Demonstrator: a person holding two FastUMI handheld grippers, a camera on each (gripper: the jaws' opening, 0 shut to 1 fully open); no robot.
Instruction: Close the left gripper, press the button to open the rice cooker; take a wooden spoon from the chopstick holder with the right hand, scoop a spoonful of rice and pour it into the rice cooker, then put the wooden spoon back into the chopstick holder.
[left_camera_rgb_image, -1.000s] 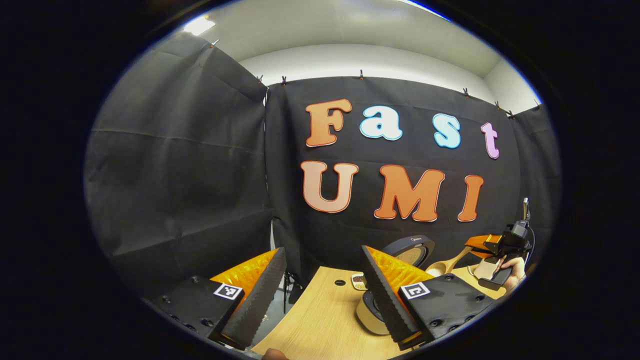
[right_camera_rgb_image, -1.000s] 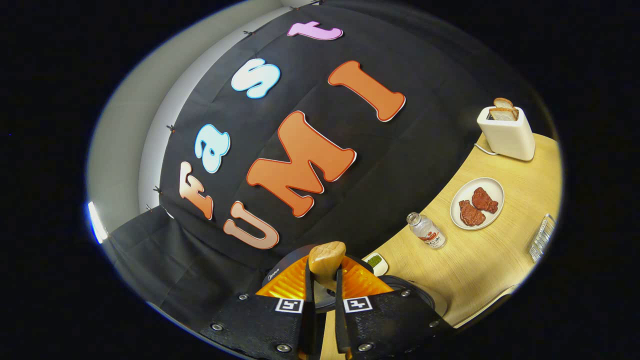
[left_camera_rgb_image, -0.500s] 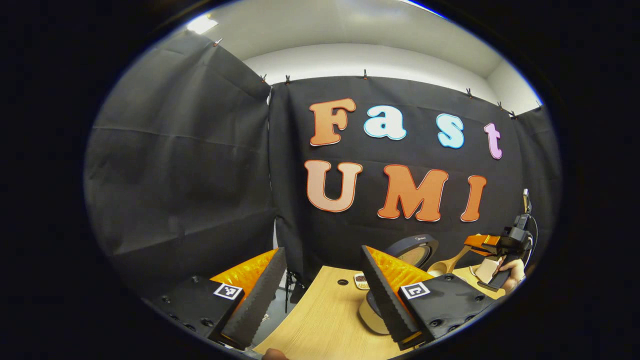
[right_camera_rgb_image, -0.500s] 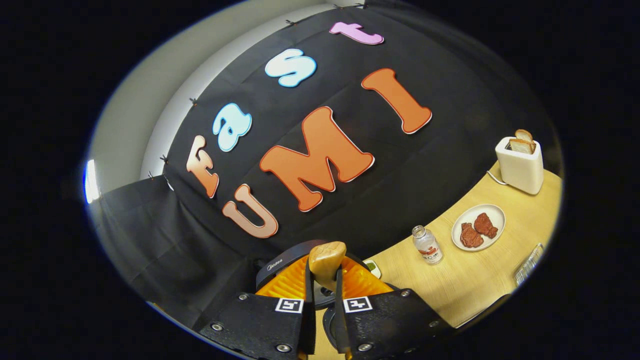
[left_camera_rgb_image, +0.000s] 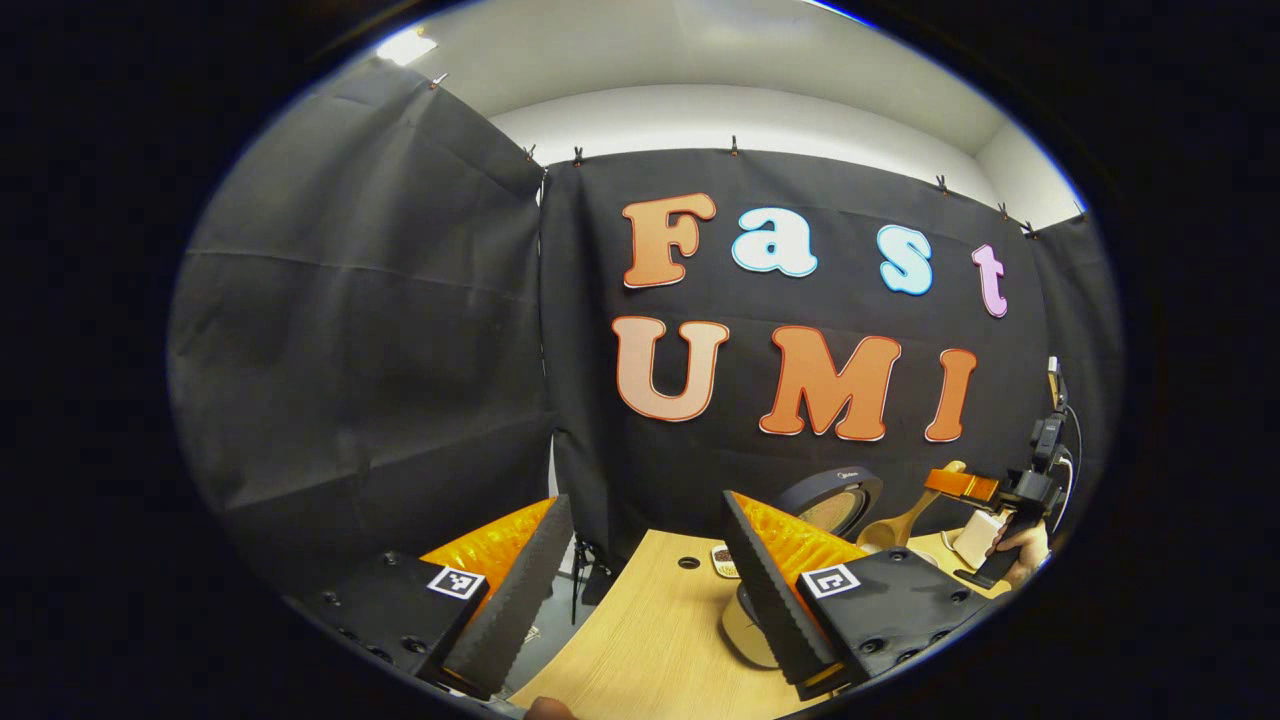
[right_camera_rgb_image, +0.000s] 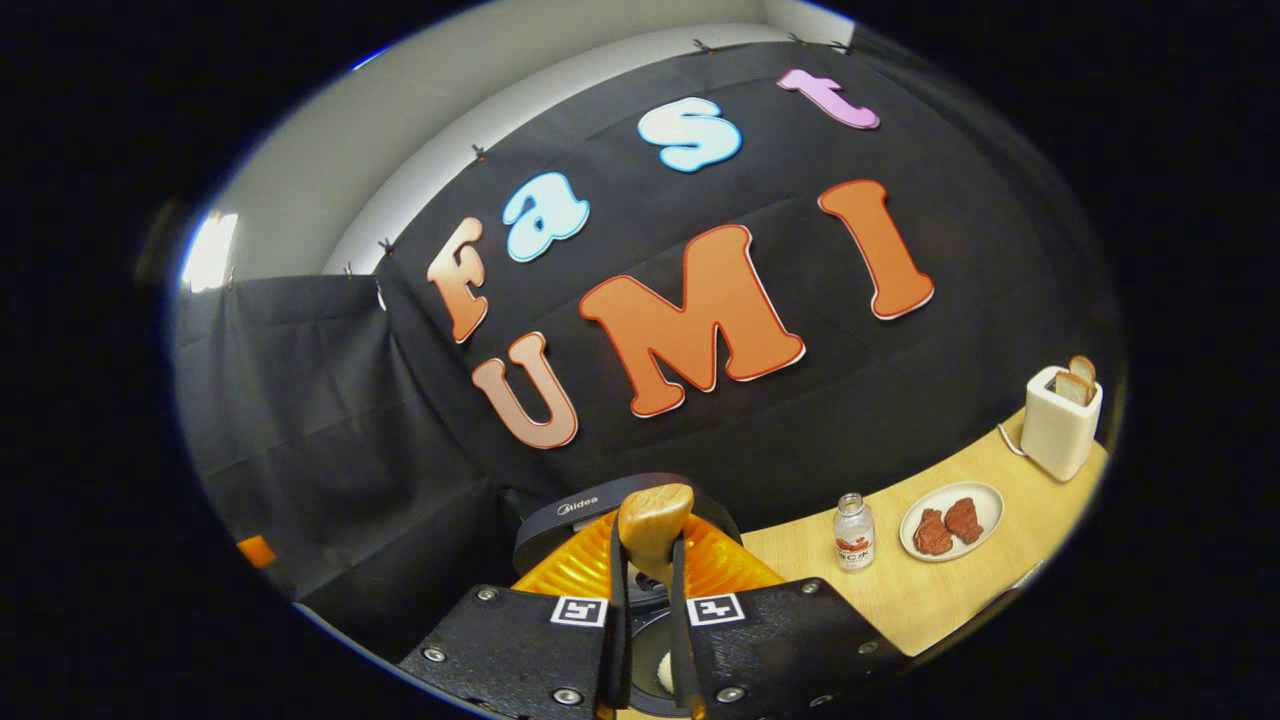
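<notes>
A pale wooden tabletop carries everything. Near its back edge stands the rice cooker with its lid raised, a small dish and a round hole in the tabletop just beside it. Farther along the back edge stand a bottle, a plate with two brown pieces on it, and a white toaster holding bread toward the far corner.

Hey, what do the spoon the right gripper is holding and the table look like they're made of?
The spoon looks like wood: pale tan, smooth, matte, faint grain on the handle end held between the right gripper's fingers. The table looks wood-like too, light with fine straight grain lines, possibly laminate or veneer; the pictures can't settle which.
</notes>
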